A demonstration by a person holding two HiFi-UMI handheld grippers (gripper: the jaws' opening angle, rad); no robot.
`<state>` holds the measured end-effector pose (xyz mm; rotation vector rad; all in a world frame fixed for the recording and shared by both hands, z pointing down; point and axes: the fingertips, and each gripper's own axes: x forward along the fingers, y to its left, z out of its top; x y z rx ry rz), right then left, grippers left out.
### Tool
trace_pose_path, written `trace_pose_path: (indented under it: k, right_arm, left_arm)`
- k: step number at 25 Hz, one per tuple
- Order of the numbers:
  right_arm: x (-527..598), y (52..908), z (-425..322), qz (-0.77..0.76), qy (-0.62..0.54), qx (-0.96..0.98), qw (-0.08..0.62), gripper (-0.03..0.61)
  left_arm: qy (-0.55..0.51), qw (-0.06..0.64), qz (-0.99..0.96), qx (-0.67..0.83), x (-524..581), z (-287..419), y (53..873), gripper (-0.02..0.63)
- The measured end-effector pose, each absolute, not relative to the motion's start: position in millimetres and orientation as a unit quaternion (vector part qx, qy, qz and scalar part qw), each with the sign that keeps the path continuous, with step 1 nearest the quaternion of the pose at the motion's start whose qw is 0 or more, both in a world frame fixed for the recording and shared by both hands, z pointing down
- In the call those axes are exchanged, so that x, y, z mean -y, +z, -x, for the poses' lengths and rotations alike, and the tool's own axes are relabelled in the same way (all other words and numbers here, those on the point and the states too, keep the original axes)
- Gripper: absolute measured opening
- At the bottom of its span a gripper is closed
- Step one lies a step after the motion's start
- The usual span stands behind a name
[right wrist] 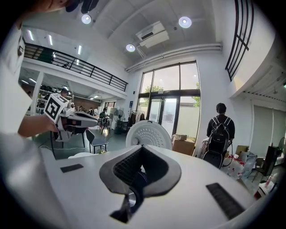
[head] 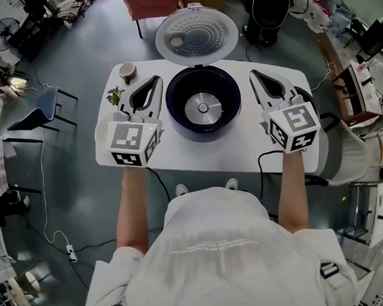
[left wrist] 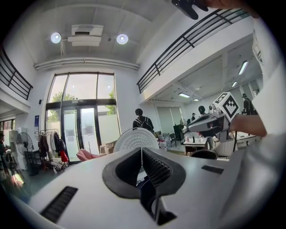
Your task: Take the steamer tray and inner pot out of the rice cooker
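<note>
Your left gripper (head: pixel 158 80) closed and empty near the tabletop's (head: pixel 198 157) left edge, your right gripper (head: pixel 254 74) likewise shut on nothing toward the right edge, rice cooker (head: pixel 173 97) between them at the far middle, lid (head: pixel 197 36) raised, silver disc (head: pixel 202 108) at its dark well's bottom.

Dark rice cooker (head: pixel 203 104) stands upright, lid (head: pixel 197 36) open (perforated white underside showing).

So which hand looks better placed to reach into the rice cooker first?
Left, barely: the left gripper seems closer beside the rice cooker rim than the right gripper. Both are shut, empty.
</note>
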<state>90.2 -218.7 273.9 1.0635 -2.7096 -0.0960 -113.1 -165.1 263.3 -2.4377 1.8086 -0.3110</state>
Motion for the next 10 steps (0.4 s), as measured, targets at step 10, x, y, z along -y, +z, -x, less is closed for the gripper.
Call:
trace_pose_path:
  k: [10]
  right_arm:
    - [215.7, 281.8, -87.0, -0.356, -0.031, 0.926, 0.121, 0.025]
  left_arm:
    - [-0.108, 0.036, 0.798, -0.592, 160.8, 113.7, 272.5, 0.023]
